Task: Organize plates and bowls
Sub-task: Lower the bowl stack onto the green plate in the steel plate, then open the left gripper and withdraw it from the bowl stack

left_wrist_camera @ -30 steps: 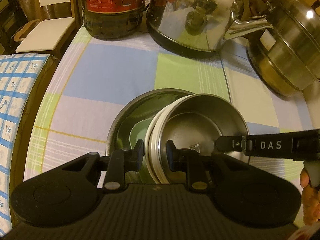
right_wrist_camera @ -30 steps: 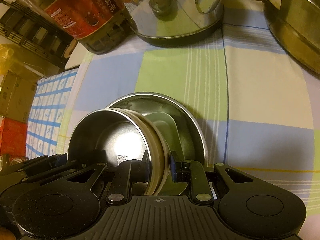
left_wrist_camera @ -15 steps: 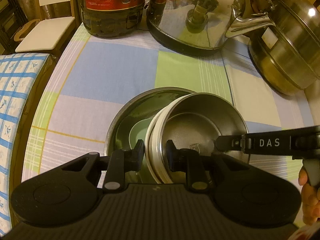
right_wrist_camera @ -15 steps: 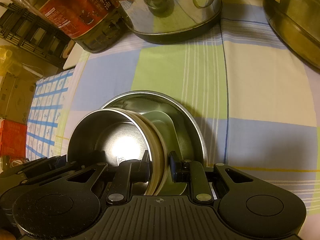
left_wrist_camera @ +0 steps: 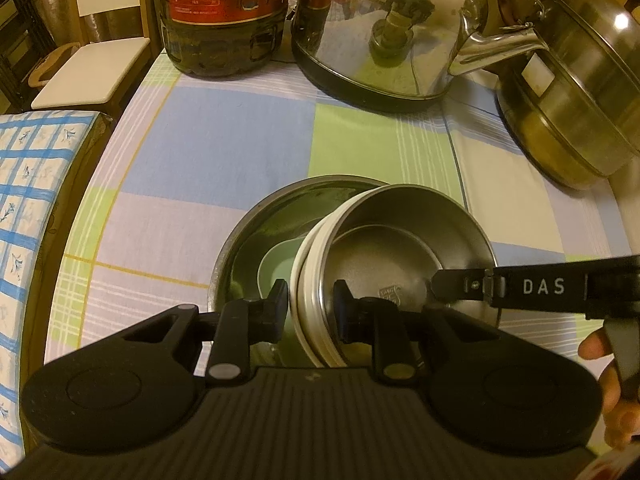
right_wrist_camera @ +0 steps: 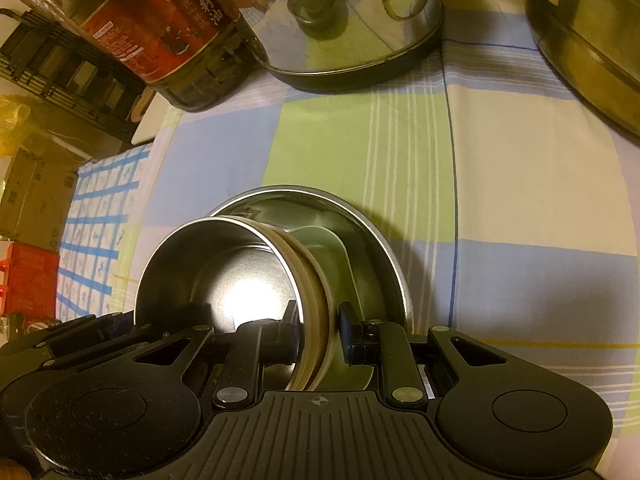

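A checked tablecloth (left_wrist_camera: 224, 148) in pale blue, green, cream and lilac squares, smooth and flat, covered the table. At the far right stood a broad, round stainless steamer pot (left_wrist_camera: 576, 92) with a domed lid, dull gold in the warm light. Beside it sat a mirror-bright steel kettle (left_wrist_camera: 380, 36) with a black base band and a curved spout. To its left was a big plastic oil jug (left_wrist_camera: 220, 12) with dark contents and a red label; the right wrist view showed Chinese characters on it, too slanted to read with confidence.

Near the cameras a wide, shallow steel basin (left_wrist_camera: 256, 232) lay on the cloth. Inside it rested a pale green dish (left_wrist_camera: 276, 268) with rounded corners. Tilted up on edge over the basin was a steel bowl (left_wrist_camera: 404, 236), brushed metal within, with a cream outer shell ribbed at the rim and a small stamped mark on its floor, unreadable.

The left gripper (left_wrist_camera: 310, 300) had its black pads closed narrowly on the bowl's near rim, one inside and one outside. The right gripper (right_wrist_camera: 318, 330) straddled the opposite rim the same way; the outer pad showed a thin gap, so I cannot tell if it pressed. Its arm read "DAS" in white letters in the left view.
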### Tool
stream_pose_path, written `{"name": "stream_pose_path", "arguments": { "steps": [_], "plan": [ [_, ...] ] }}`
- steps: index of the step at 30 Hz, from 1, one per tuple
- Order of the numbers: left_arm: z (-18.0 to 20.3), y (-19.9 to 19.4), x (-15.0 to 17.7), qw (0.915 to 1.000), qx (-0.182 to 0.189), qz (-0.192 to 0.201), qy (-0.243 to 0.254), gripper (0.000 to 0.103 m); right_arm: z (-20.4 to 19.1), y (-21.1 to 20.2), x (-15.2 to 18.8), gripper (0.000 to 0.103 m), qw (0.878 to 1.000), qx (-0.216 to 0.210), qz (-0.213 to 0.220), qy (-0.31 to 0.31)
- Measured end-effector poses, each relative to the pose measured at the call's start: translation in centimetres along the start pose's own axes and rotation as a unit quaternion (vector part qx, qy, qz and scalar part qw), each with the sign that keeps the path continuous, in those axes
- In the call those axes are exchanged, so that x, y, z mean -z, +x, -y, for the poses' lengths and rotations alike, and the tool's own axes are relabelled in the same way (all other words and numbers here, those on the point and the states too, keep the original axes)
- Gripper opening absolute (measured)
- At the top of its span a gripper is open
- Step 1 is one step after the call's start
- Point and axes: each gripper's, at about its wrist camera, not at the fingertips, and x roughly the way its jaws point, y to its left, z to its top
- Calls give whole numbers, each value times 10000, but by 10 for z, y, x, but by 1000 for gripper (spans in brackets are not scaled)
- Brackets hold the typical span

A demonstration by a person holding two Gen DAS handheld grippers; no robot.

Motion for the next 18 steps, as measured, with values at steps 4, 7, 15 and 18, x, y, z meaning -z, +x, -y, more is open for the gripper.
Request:
{"name": "stream_pose_path", "arguments": {
  "steps": [4, 7, 15, 18],
  "plan": [
    [0, -2, 2, 10000, -38, 32, 13, 22, 1, -8, 4, 23, 9998, -77, 205, -35],
    [1, -7, 4, 9999, -34, 95, 24, 22, 2, -17, 8, 25, 9987, -204, 463, -46],
    [4, -19, 12, 9991, -92, 372, 185, 23, 5, -27, 23, 26, 9947, -427, 924, -150],
    [10, -22, 13, 9979, -174, 480, 410, 19, 2, -26, 26, 24, 9938, -393, 1020, -221]
  ]
}}
